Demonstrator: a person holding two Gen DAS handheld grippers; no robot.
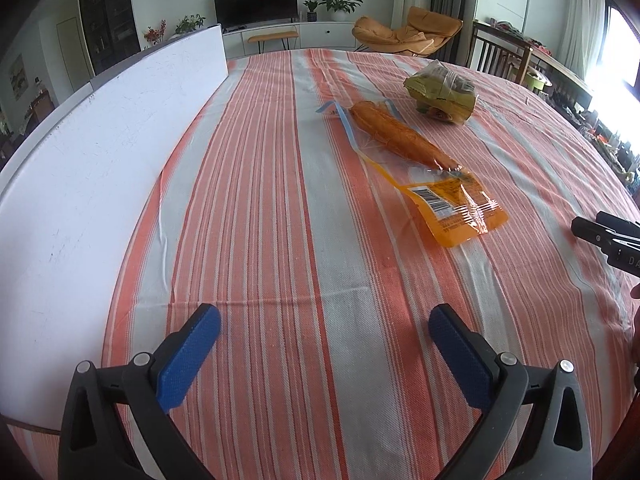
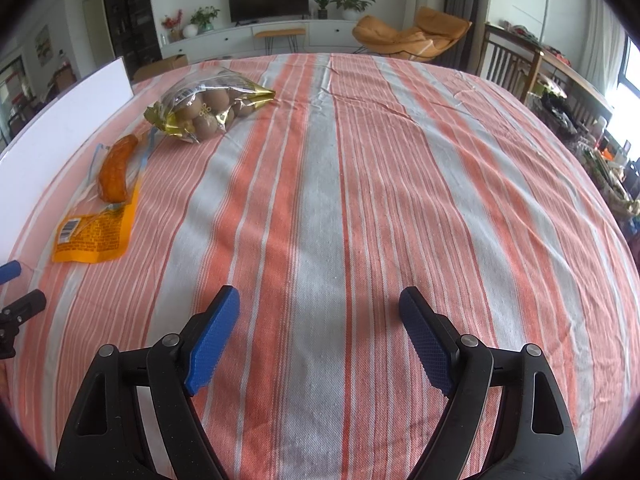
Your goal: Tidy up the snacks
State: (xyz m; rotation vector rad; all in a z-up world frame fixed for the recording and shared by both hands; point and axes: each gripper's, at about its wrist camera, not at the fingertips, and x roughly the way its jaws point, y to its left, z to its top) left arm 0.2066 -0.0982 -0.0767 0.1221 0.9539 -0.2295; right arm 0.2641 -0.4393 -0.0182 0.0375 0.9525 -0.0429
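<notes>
An orange sausage pack (image 1: 416, 160) lies on the striped tablecloth (image 1: 280, 200), ahead and right of my left gripper (image 1: 324, 320), which is open and empty. A gold-and-clear bag of brown eggs (image 1: 442, 94) lies beyond it. In the right wrist view the sausage pack (image 2: 104, 200) and the egg bag (image 2: 204, 108) lie far left of my right gripper (image 2: 320, 300), which is open and empty over the cloth (image 2: 360, 180). The right gripper's body shows at the left view's right edge (image 1: 608, 240); the left gripper's tip shows at the right view's left edge (image 2: 12, 270).
A white box (image 1: 100, 152) stands along the table's left side, also in the right wrist view (image 2: 60, 128). Behind the table are a TV cabinet (image 1: 280, 36), an orange lounge chair (image 1: 404, 34) and a wooden chair (image 1: 500, 56).
</notes>
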